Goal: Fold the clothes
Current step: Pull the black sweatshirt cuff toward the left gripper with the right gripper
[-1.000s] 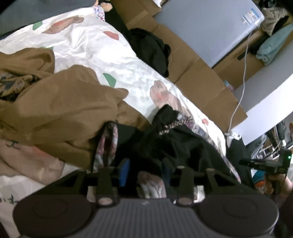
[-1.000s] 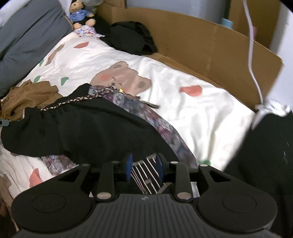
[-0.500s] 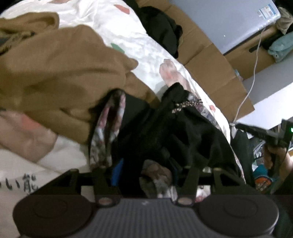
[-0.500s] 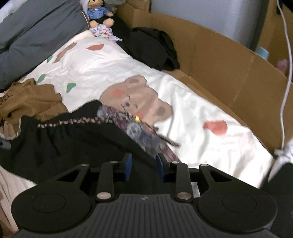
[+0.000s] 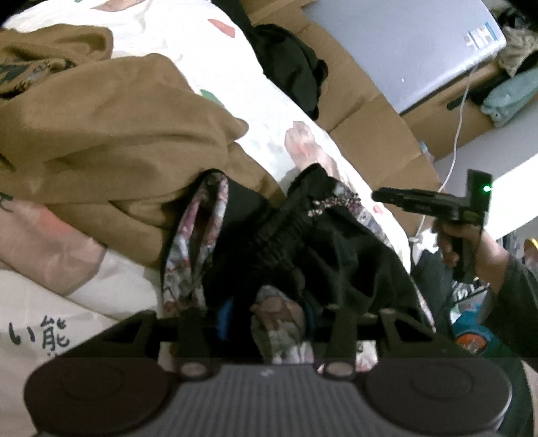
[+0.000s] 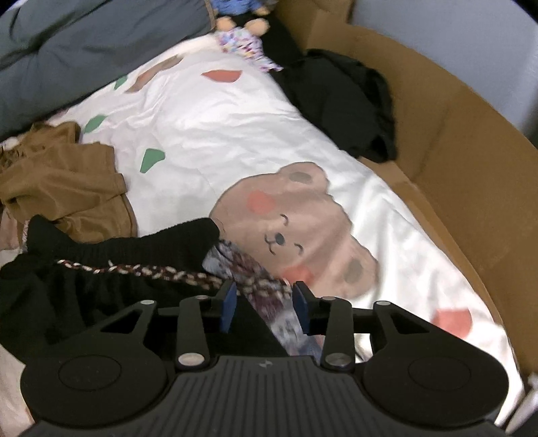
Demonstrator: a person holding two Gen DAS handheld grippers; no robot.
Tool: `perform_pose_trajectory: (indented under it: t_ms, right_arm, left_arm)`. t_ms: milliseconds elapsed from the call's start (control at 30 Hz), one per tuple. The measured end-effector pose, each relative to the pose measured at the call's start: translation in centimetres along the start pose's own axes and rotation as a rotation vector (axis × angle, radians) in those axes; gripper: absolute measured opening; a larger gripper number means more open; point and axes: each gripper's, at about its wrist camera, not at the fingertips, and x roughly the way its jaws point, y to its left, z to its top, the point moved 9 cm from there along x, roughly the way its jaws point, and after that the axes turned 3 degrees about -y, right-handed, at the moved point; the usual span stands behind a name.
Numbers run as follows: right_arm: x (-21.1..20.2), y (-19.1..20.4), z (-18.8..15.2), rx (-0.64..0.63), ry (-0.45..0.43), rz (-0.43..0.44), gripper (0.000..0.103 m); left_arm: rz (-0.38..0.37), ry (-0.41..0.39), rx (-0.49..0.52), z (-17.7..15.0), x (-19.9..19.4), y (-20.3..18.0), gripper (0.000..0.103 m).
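A black garment with a floral lining and a braided waist cord lies crumpled on the white bear-print sheet. My left gripper sits low over its near end; the jaws are closing, and bunched floral and black cloth fills the gap between the blue pads. My right gripper hovers over the waistband end with its jaws opening. The cord and floral lining lie between its pads without being pressed. In the left wrist view the right gripper shows side-on, held by a hand.
A brown garment is heaped to the left, touching the black one. Another black garment lies at the far edge by the cardboard wall. A grey pillow and a soft toy lie at the head.
The right gripper has swung along the garment from its striped hem end to the corded waistband, and its jaws stand wider. The left gripper has sunk slightly closer to the cloth.
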Motion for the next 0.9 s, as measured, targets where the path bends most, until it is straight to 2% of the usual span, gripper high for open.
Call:
perform_pose_trajectory:
  t_ms: [133,300,500,633,733,900]
  right_arm:
    - [2.4,0.8,1.2,-0.036,0.016,0.028,0.050]
    - [4.7,1.2,1.5,-0.058,0.040,0.026,0.052]
    - [7.2,1.9,1.2,-0.046,0.071,0.033,0.058]
    - [8.0,2.1,0.7,-0.024,0.099,0.053,0.058]
    - [8.3,2.2,0.5,-0.021,0.111,0.056,0.059]
    - [8.3,2.1,1.0,-0.011,0.100,0.063,0.060]
  left_arm:
    - [-0.029,-0.026,-0.040,0.4,-0.2,0.3,0.045]
    - [-0.019,-0.028,-0.096,0.2,-0.1,0.8,0.045]
    - [-0.039,0.005,-0.108,-0.6,-0.6,0.2,0.046]
    - [-0.082,-0.020,-0.172,0.2,-1.0,0.4,0.052]
    - [-0.078,-0.014,-0.183,0.6,-0.9,0.8,0.053]
    - [-0.073,-0.007,-0.266,1.3,0.4,1.8,0.053]
